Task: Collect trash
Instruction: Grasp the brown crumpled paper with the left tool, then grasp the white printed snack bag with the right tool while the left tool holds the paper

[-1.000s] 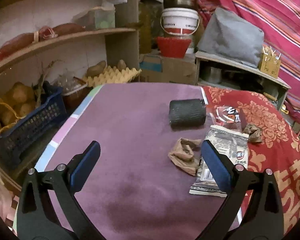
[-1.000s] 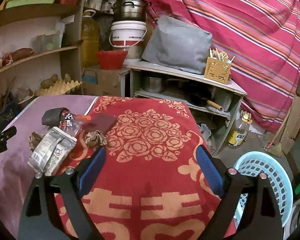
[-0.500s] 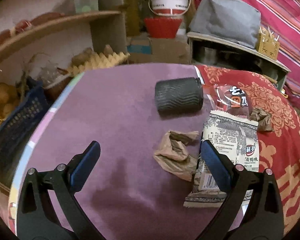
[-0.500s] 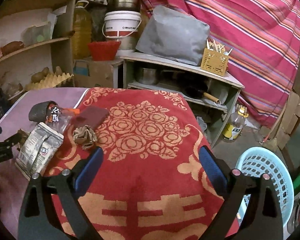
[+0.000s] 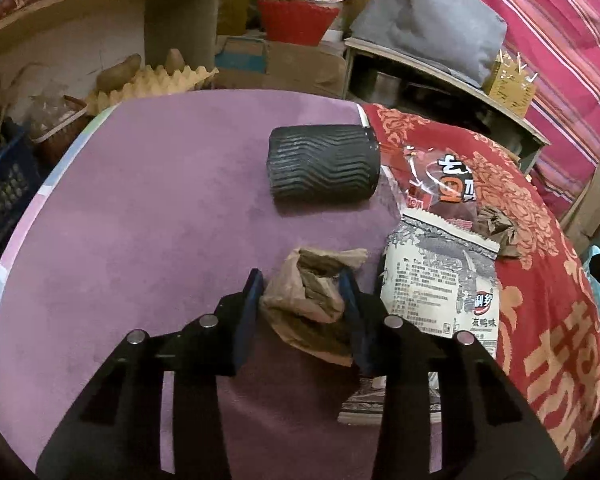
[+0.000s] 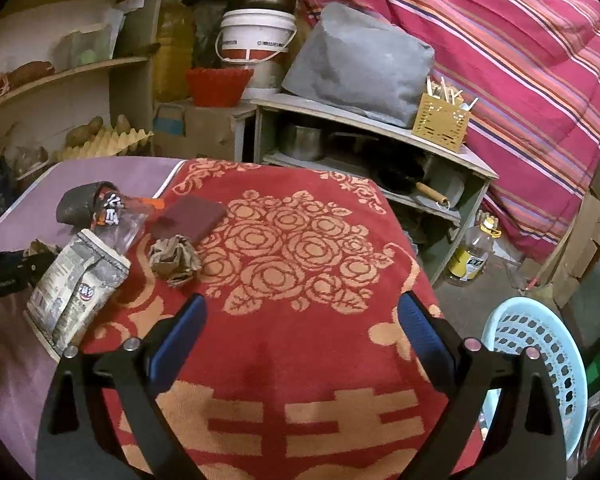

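The crumpled brown paper wad [image 5: 308, 300] lay on the purple surface [image 5: 140, 208], low and centre in the left wrist view. The left gripper [image 5: 302, 288] had just been closing, and its jaws pinched the wad from both sides. It had not been lifted, so collection looked barely begun.

The wad was creased, soft and light. At its 3 o'clock lay a grey printed snack bag [image 5: 440, 288], flat and empty-looking. At 1 o'clock sat a clear red-printed wrapper [image 5: 440, 184] and a second brown wad [image 5: 500, 228]. A black ribbed cup [image 5: 324, 166] lay on its side at 12 o'clock.

The right gripper [image 6: 300, 332] hovered over the red cloth [image 6: 300, 280], jaws spread and empty. A pale blue basket [image 6: 540, 360] stood at 3 o'clock, likely the bin.
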Demonstrator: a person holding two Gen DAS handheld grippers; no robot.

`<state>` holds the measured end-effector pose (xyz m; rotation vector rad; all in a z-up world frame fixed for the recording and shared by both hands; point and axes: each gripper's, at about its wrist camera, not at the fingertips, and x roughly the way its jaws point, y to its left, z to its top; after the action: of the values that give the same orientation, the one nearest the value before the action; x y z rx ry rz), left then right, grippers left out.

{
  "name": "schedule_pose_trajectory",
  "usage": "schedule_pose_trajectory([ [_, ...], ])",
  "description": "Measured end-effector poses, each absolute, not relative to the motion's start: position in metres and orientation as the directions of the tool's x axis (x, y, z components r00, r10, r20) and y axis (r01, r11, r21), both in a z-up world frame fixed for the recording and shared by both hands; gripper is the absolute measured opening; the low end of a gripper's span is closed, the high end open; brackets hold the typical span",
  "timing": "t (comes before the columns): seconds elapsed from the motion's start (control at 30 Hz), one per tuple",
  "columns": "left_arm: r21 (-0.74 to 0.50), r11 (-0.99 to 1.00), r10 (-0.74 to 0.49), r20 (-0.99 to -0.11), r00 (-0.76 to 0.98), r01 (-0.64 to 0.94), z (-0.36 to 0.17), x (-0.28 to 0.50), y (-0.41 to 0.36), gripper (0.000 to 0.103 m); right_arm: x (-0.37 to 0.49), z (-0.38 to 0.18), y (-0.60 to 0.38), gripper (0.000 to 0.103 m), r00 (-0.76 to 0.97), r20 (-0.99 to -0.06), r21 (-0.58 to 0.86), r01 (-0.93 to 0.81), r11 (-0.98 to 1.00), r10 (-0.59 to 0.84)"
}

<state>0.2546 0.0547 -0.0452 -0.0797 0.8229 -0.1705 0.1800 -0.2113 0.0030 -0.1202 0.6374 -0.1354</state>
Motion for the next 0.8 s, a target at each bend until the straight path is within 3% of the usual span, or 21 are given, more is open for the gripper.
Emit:
schedule_pose_trajectory([
  [0.47, -0.066, 0.995, -0.101, -0.638, 0.763, 0.077, -0.007, 0.213, 0.091, 0.038, 0.172, 0.001, -0.151, 0.094, 0.791, -0.611, -0.095, -0.033, 0.995, -0.032],
  [0.8, -0.057, 0.998, -0.051, -0.624, 0.780, 0.020, -0.001, 0.191, 0.134, 0.038, 0.189, -0.029, -0.095, 0.094, 0.713, -0.701, -0.081, -0.087, 0.993, 0.005],
])
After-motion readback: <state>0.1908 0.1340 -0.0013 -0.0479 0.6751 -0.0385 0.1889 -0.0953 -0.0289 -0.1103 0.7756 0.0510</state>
